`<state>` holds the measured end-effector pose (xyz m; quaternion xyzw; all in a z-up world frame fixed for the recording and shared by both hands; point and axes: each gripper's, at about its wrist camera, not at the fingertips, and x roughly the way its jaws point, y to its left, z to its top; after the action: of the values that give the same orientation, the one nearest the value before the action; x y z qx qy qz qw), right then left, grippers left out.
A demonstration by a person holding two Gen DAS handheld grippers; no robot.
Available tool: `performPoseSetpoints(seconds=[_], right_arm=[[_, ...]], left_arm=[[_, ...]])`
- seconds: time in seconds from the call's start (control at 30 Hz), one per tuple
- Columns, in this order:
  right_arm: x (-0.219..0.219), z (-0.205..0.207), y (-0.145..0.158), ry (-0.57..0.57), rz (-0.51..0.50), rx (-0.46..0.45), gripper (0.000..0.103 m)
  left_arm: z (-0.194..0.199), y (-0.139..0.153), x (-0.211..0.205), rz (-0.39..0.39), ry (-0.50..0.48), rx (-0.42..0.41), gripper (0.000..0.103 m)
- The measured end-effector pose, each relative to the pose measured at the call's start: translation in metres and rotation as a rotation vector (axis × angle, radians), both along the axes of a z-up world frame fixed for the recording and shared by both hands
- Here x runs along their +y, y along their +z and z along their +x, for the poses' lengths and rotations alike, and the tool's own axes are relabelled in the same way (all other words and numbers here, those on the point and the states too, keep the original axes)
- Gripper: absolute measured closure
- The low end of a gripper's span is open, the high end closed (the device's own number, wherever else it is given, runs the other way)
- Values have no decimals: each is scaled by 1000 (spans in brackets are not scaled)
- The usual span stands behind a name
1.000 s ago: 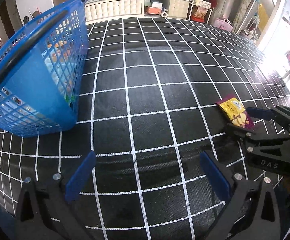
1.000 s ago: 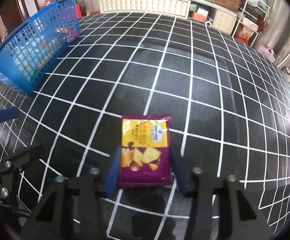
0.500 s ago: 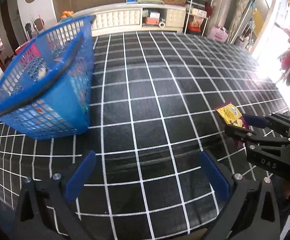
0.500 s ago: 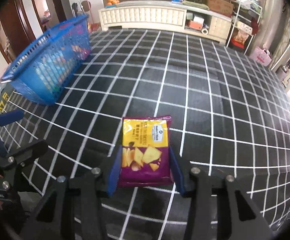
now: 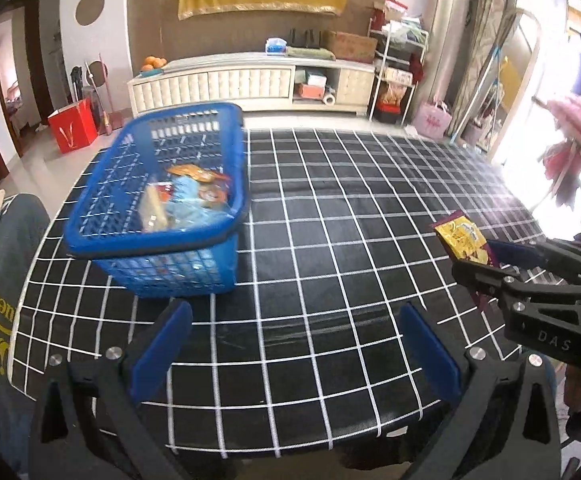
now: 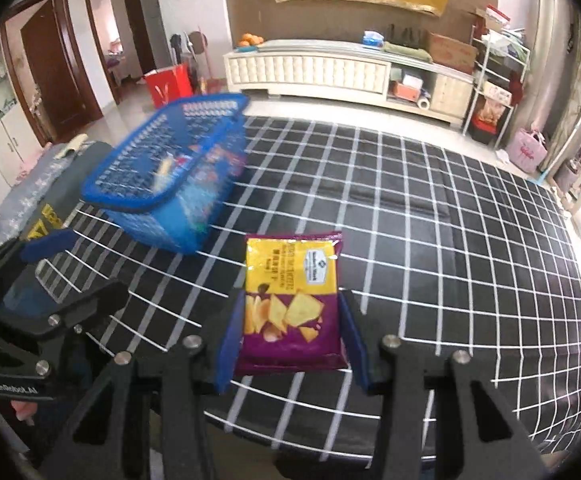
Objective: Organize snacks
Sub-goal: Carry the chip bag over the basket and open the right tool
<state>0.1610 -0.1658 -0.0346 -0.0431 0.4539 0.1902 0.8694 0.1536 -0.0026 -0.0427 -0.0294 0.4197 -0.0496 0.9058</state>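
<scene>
The chip bag is the thing I am putting away, and it goes in the blue basket. That basket is my landmark. It sits on the checked table and already has snacks inside. Right of the basket, my left gripper is wide open and holds nothing. Far right of the basket, my right gripper squeezes the bag by its bottom end, up off the table. I think I should carry it over the basket's rim, go low, then let go gently.
</scene>
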Motion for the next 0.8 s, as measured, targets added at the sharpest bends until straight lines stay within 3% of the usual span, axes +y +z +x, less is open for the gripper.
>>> performPoseSetpoints(seconds=[0.13, 0.4, 0.8], right_arm=[[26, 2, 20, 26, 30, -29, 52], [82, 17, 47, 101, 77, -57, 52], [158, 61, 39, 207, 37, -23, 52]], left_arm=[[-9, 18, 26, -28, 18, -36, 0], [-17, 48, 90, 39, 79, -89, 0], [8, 67, 178, 97, 161, -106, 0]])
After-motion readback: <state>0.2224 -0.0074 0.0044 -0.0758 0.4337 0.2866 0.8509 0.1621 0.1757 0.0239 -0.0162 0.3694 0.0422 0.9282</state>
